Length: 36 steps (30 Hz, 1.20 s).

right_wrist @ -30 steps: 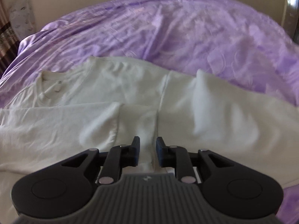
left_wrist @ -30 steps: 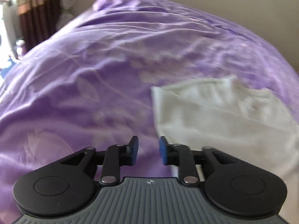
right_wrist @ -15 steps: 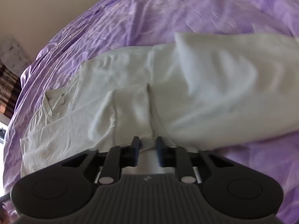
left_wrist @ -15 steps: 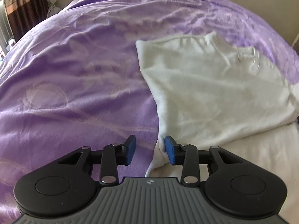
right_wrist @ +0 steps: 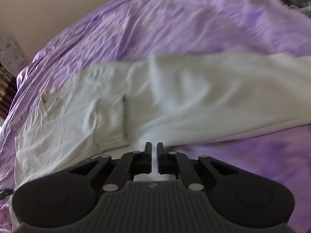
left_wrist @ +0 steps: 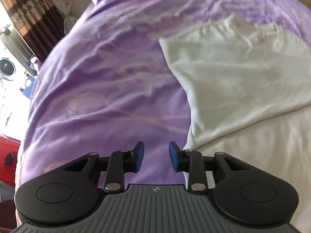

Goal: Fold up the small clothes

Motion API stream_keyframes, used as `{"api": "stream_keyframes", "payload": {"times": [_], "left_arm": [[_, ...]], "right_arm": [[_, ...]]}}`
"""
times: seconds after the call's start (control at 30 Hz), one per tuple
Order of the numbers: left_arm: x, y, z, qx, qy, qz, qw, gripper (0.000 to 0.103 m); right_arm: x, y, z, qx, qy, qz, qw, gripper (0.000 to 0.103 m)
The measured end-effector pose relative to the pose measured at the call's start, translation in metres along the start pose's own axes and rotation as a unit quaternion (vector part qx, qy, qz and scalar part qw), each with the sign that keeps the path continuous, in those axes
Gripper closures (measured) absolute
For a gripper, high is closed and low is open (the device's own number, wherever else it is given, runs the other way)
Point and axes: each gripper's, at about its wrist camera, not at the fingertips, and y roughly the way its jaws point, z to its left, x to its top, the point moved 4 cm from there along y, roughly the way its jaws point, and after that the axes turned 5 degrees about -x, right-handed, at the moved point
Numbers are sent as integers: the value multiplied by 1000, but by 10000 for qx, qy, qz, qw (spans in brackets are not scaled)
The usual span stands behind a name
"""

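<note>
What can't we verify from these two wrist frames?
- Right gripper: whether any cloth is pinched; the narrow gap shows white, and the gripper body covers the hem below.
- White cotton T-shirt: right end blurred by motion in the right wrist view; in the left wrist view it is cut off by the right edge.
- Neck label: too small to read.
- Left gripper: open over the purple bedspread; contact with it unclear.

Both wrist views (close, low) share the shirt (left_wrist: 243, 81).

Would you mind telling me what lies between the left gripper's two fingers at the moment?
Only bare purple bedspread shows between the open left gripper fingers in the left wrist view; the white shirt edge lies just to their right.
</note>
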Motion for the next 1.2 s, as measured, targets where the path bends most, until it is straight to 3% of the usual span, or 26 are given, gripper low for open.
{"api": "stream_keyframes", "payload": {"times": [0.07,0.13,0.23,0.33,0.53,0.77,0.87,0.93,0.97,1.0,1.03,1.2], "left_arm": [[1,-17,4,-265,-191,-220,9992,67],[6,-31,3,-416,-356,-484,9973,66],[16,-45,-4,-505,-508,-793,9943,59],[27,-51,-17,-459,-591,-983,9923,58],[45,-40,-47,-379,-682,-1096,9909,58],[52,-25,-70,-165,-478,-1063,9930,58],[53,-20,-75,-68,-311,-1020,9943,58],[55,-19,-76,-3,-253,-1034,9943,58],[55,-18,-76,22,-266,-1028,9943,58],[55,-18,-75,17,-299,-1035,9942,58],[55,-18,-74,-15,-321,-1055,9939,58],[56,-21,-66,-214,-482,-1000,9936,58]], "right_arm": [[7,-20,-24,-38,146,-111,9998,96],[13,-40,-53,-20,431,-239,9988,74],[21,-71,-103,-75,939,-563,9940,53],[27,-91,-151,-185,1496,-867,9848,52],[24,-98,-251,-282,2686,-1123,9563,56],[26,-74,-312,-607,3187,-1142,9390,57],[29,-63,-332,-711,3372,-1216,9308,64],[33,-58,-342,-747,3467,-1269,9263,75],[36,-56,-345,-805,3468,-1296,9254,80],[40,-55,-347,-907,3462,-1322,9244,95],[43,-54,-347,-961,3430,-1351,9246,101],[62,-87,-296,-1065,2527,-1864,9434,102]]}}
